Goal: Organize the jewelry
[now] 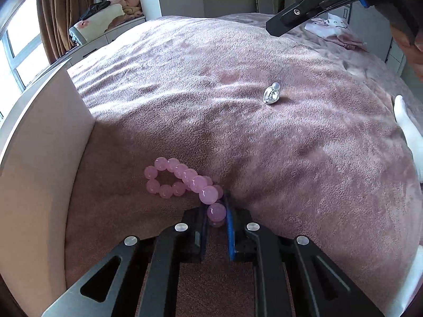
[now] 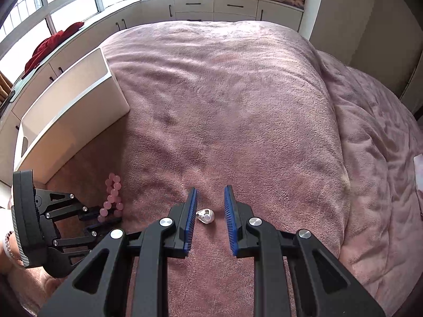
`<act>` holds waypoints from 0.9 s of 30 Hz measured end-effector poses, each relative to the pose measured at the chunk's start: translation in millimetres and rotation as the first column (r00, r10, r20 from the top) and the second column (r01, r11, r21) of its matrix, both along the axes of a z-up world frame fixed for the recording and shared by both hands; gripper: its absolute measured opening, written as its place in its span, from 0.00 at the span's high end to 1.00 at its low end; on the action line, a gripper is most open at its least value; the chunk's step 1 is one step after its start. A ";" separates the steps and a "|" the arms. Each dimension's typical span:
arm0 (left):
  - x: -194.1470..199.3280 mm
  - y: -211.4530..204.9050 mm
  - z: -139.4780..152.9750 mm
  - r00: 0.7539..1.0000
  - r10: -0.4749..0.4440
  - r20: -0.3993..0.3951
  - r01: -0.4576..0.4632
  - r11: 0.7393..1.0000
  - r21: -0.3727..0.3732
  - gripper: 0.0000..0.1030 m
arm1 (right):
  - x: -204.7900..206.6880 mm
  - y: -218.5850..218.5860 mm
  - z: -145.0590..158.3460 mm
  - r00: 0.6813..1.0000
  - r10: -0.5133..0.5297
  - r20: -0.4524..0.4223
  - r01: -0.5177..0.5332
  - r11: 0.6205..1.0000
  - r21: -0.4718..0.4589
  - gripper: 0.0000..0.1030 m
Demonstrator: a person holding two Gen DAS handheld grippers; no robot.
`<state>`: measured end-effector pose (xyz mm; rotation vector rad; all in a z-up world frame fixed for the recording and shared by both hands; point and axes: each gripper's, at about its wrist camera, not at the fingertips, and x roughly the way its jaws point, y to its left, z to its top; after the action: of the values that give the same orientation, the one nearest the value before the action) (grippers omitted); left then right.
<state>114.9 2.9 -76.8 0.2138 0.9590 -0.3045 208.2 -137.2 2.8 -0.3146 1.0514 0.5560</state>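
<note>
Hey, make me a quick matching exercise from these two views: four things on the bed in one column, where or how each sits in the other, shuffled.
1. pink bead bracelet
2. silver ring
3. white box
4. right claw

A. open, astride a small thing
B. between open pads, untouched
C. pinched at one end
D. by the blanket's edge

Pairs: 1-C, 2-B, 3-D, 4-A

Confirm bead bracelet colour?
Translucent pink bracelet, clearest in the left wrist view, its near end between the left gripper pads.

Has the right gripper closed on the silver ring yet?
No, the right gripper stands open, its blue pads either side of the silver ring on the blanket, touching neither side.
</note>
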 end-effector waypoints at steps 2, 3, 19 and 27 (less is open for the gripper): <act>-2.9 0.0 4.9 1.000 -0.003 0.009 0.003 1.000 -0.007 0.84 | 1.1 2.3 -0.1 1.000 0.001 -0.001 -0.001 1.000 -0.001 0.79; -3.9 0.5 6.5 1.000 -0.004 0.010 0.004 1.000 -0.011 0.84 | 1.3 3.9 -1.8 1.000 0.002 -0.007 -0.003 1.000 -0.005 0.79; -3.3 18.0 28.1 0.998 0.017 0.058 -0.010 0.994 -0.111 0.84 | 6.3 24.4 -91.9 0.994 0.022 -0.107 -0.040 0.983 -0.178 0.75; -3.1 38.6 57.2 0.993 0.067 0.102 -0.045 0.978 -0.204 0.84 | 11.7 30.5 -65.7 0.998 0.026 -0.057 -0.032 0.993 -0.118 0.76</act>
<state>111.8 41.5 -19.6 0.0179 0.8195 -0.3328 219.9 -106.7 -63.0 -0.4215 1.1375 0.5316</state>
